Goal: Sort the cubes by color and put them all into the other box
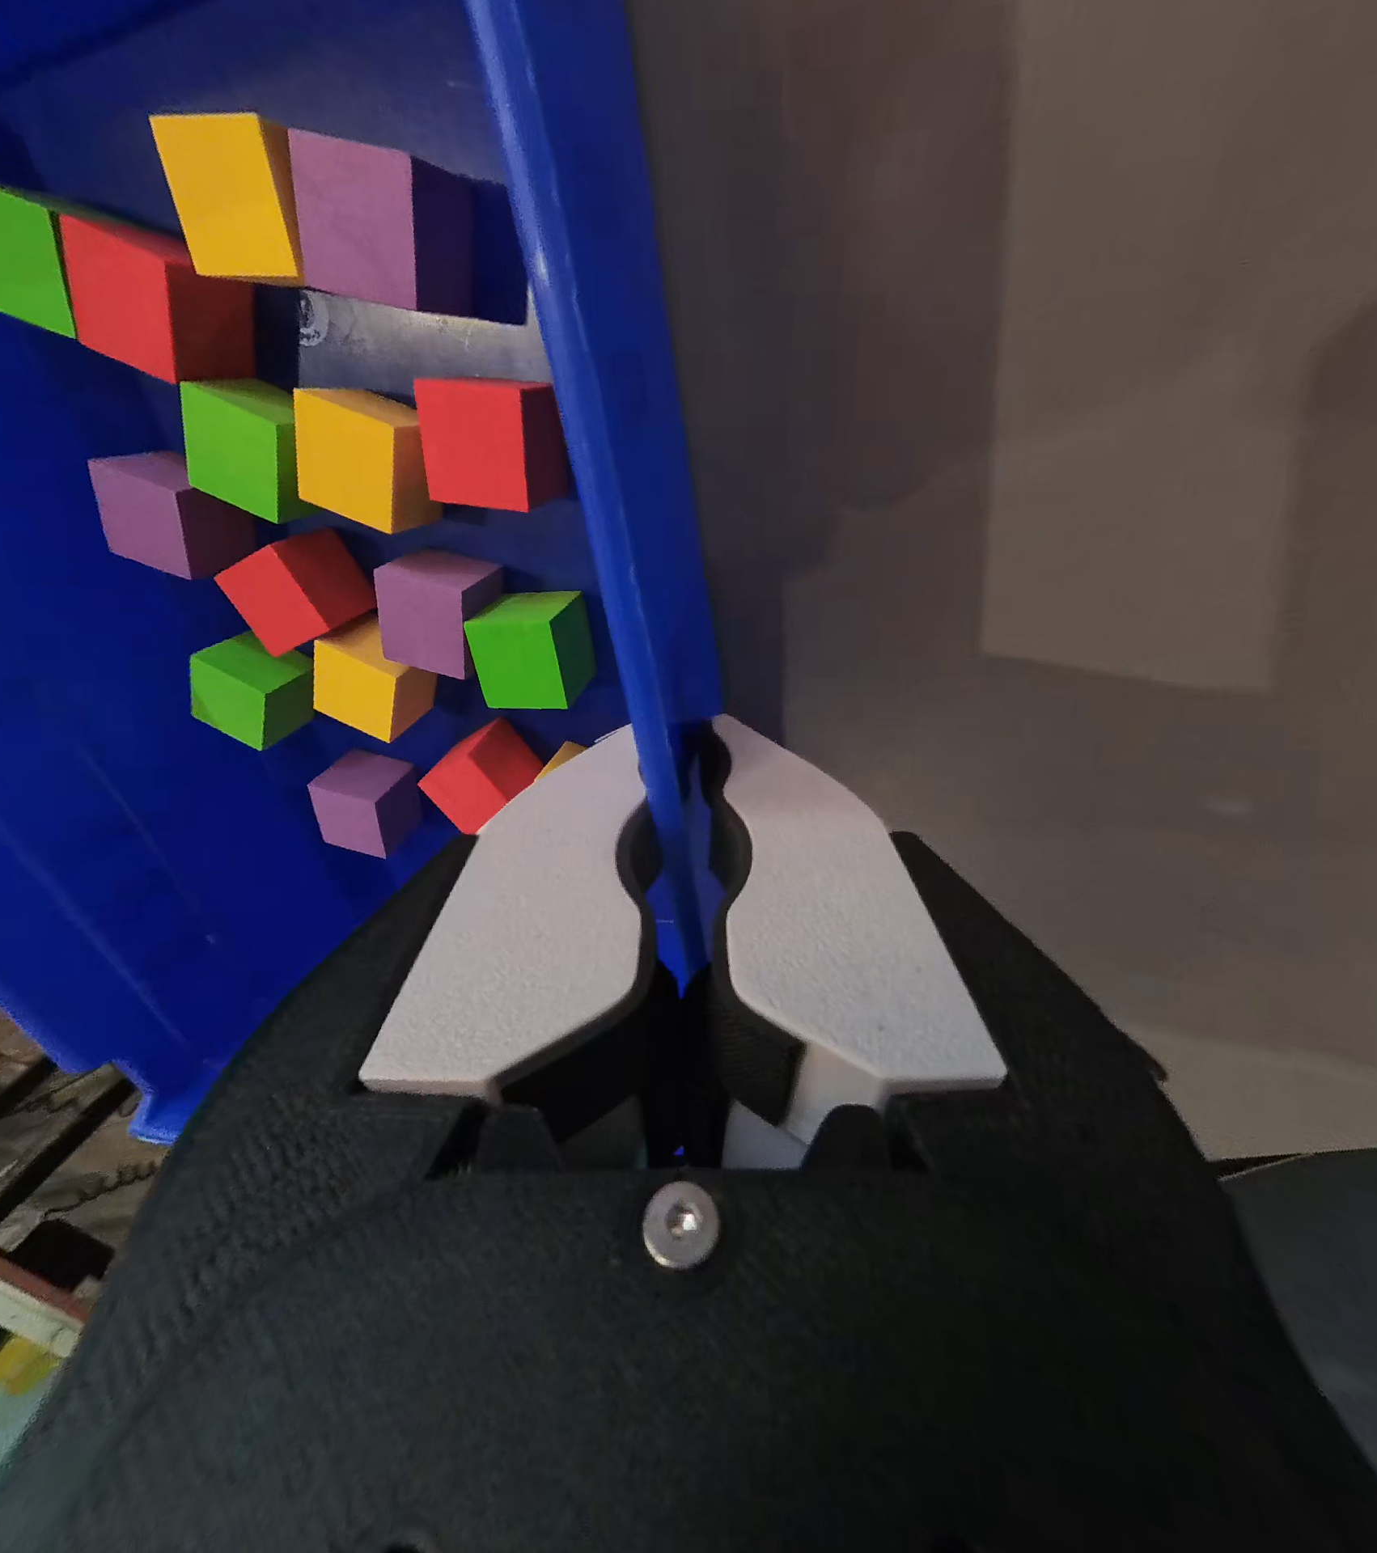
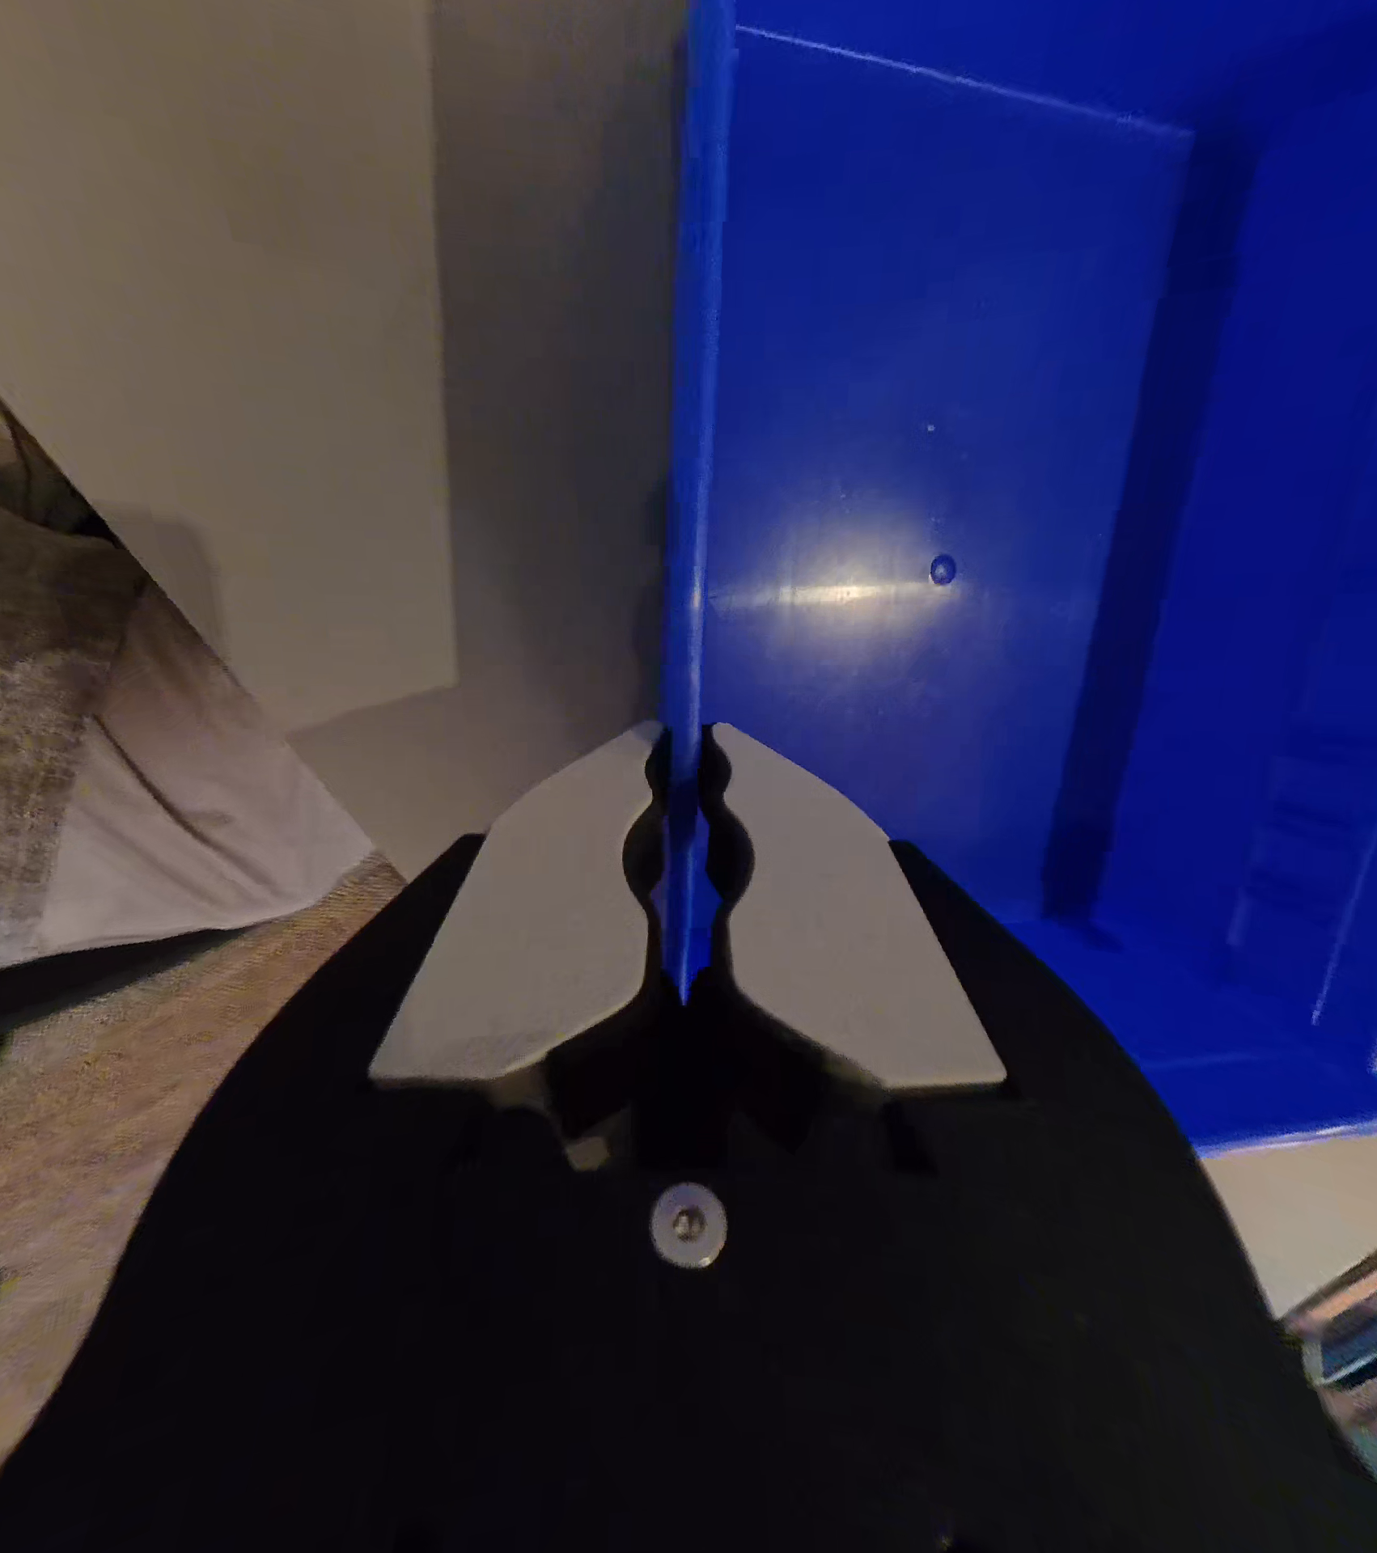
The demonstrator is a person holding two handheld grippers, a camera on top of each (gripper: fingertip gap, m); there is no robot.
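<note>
Currently clamped in both grippers: blue plastic bin [image 1: 38, 756], gripped by its thin walls. Left gripper [image 1: 681, 840]: jaws closed on one rim edge, white fingers [image 1: 534, 916] pressed to either side of the wall. Right gripper [image 2: 685, 840]: jaws likewise closed on a rim edge [image 2: 698, 420], fingers flanking the wall.

Bin interior, left wrist view: glossy blue, holding loose foam cubes in four colours — green [image 1: 530, 651], red [image 1: 488, 441], yellow [image 1: 357, 458], purple [image 1: 424, 609] — scattered and partly touching, some tilted. Interior, right wrist view: bare blue panel with a light glare, no cubes visible in this part.

Surroundings: pale grey surface [image 1: 1089, 882] beside the bin, with soft shadows; crumpled grey-white fabric [image 2: 38, 714] at left in the right wrist view; beige woven floor covering [image 2: 80, 1134] below it. Clutter at lower left of the left wrist view too blurred to identify.
</note>
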